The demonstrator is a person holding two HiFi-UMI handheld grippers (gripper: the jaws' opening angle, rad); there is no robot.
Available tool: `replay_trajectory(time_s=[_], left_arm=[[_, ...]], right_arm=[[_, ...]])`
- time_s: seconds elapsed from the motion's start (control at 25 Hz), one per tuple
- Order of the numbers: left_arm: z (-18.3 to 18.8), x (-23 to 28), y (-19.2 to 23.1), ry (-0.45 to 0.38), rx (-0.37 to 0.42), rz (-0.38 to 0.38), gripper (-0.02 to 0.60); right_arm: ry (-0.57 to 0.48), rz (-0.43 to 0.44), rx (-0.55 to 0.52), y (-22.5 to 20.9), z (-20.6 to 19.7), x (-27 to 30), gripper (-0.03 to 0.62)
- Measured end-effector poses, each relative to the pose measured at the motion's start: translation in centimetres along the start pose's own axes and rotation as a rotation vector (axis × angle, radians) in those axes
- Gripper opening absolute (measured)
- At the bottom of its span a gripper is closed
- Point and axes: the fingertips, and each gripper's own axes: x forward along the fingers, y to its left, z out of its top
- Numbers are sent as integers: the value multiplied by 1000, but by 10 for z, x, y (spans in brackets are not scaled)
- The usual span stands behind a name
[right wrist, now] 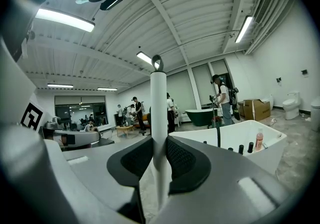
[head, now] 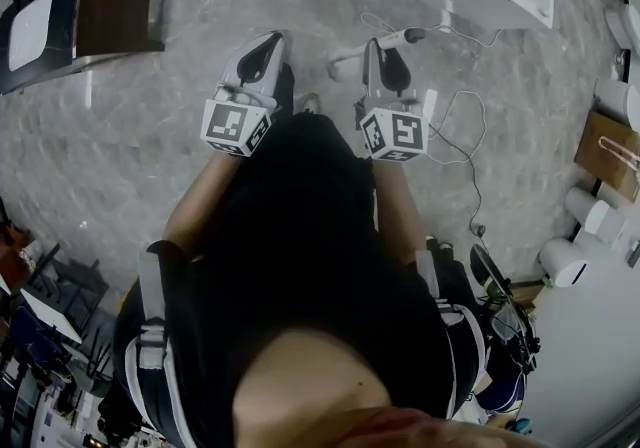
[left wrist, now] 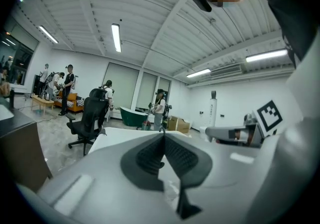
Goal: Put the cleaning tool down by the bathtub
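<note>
Two grippers are held out in front of the person, both short of the bathtub [right wrist: 272, 143] and pointing towards it. The left gripper [left wrist: 163, 138], the farther of the two from the tub's bottle-lined rim, has its jaws brought together with nothing between them, so it plays no part in this step. The right gripper [right wrist: 159, 140] is clamped on the cleaning tool [right wrist: 158, 103]. The tool's white handle stands upright between the pads and its hanging loop is at the top; the working end below the jaws is out of sight. The tub lies just ahead and a little to the right of this gripper, with its near side close. The step in hand looks like the carry, close to its end: the tool has been brought up to the tub but not yet set down. The next move calls for lowering the right gripper to the grey floor [head: 150, 156] beside the tub's near wall. It should pick a bare patch away from the white corded piece [head: 400, 38] that lies between the grippers and the tub. The tool should be laid flat or leaned there before the jaws part.
</note>
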Motion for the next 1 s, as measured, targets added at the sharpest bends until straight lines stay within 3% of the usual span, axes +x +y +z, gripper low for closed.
replay_trajectory(time_s=[0.64, 1.0], left_arm=[[-1, 95, 81, 25, -8, -37, 8], [-22, 138, 122, 49, -21, -45, 8]], right_arm=[[46, -30, -4, -19, -11, 111, 86], [91, -38, 1, -29, -44, 175, 86]])
